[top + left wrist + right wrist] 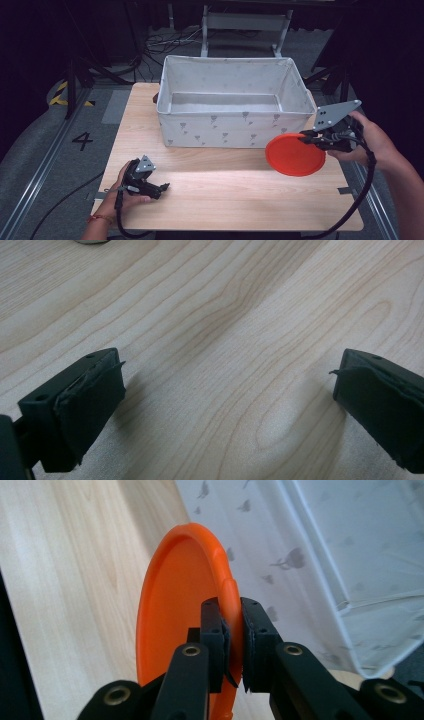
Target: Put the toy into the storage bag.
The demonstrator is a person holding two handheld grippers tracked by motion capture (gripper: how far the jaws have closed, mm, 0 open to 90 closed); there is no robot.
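My left tongs (165, 187) rest low on the table (225, 195), jaws spread wide over bare wood. My right tongs (303, 135) pinch the orange plate's (294, 155) rim, just before the white fabric bin (230, 125). Floor marking "4" (82, 141) lies left.

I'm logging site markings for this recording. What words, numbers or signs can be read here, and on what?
"4": black numeral on the grey floor left of the table.
The fabric bin carries small grey printed motifs, no lettering.
Nothing else is readable.
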